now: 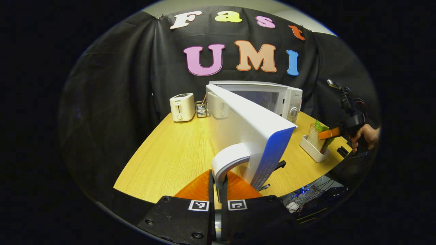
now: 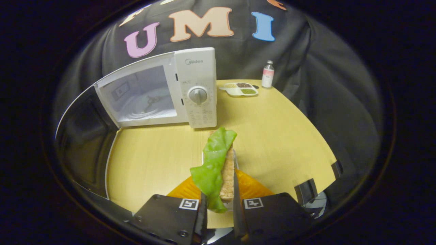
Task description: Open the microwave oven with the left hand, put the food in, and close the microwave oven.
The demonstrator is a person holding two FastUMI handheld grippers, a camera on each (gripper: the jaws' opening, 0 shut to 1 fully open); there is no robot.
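Observation:
The white microwave (image 1: 287, 98) stands at the back of the wooden table with its door (image 1: 250, 131) swung wide open toward me. My left gripper (image 1: 218, 182) is shut on the door's curved white handle (image 1: 229, 159). In the right gripper view the lit cavity (image 2: 143, 97) shows beside the control panel (image 2: 199, 92), and the dark door (image 2: 85, 143) stands at the left. My right gripper (image 2: 219, 185) is shut on a sandwich with green lettuce (image 2: 216, 163), held upright above the table. Seen from the left gripper view, that sandwich (image 1: 318, 134) sits over a white dish (image 1: 313, 151).
A white toaster (image 1: 182, 107) and a small rack (image 1: 202, 109) stand at the table's back left. A small bottle (image 2: 268, 74) and a divided snack tray (image 2: 240, 89) sit right of the microwave. Cables (image 1: 306, 190) hang below the table's front edge.

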